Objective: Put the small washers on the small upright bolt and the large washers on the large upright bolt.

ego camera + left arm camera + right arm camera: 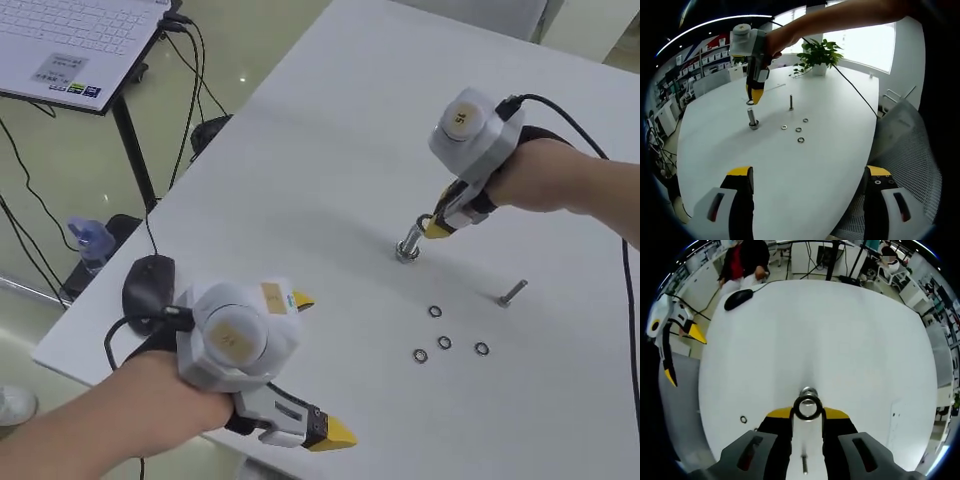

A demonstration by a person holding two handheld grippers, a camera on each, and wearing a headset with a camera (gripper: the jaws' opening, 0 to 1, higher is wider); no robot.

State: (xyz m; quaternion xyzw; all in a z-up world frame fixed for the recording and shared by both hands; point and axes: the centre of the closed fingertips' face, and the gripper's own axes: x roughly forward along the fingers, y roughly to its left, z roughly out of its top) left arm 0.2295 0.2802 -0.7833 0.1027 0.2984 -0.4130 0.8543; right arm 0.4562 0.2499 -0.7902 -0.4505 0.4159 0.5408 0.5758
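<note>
The large upright bolt [408, 245] stands mid-table, and the thin small bolt [512, 293] stands to its right. My right gripper [432, 228] hovers just above the large bolt, shut on a large washer [807, 407] whose ring sits over the bolt's top [808, 391]. Several small washers [444, 342] lie flat in front of the bolts. My left gripper [320, 367] waits open near the table's front edge with nothing between its jaws. In the left gripper view, the right gripper [754, 95] hangs over the large bolt [752, 119], with the small bolt [791, 102] and small washers [798, 129] beside it.
A black mouse [148, 285] lies at the table's left edge, close to my left hand. A laptop [85, 45] stands on a stand off the table's left side. The white table [330, 130] stretches far behind the bolts. A potted plant [817, 55] stands at its far end.
</note>
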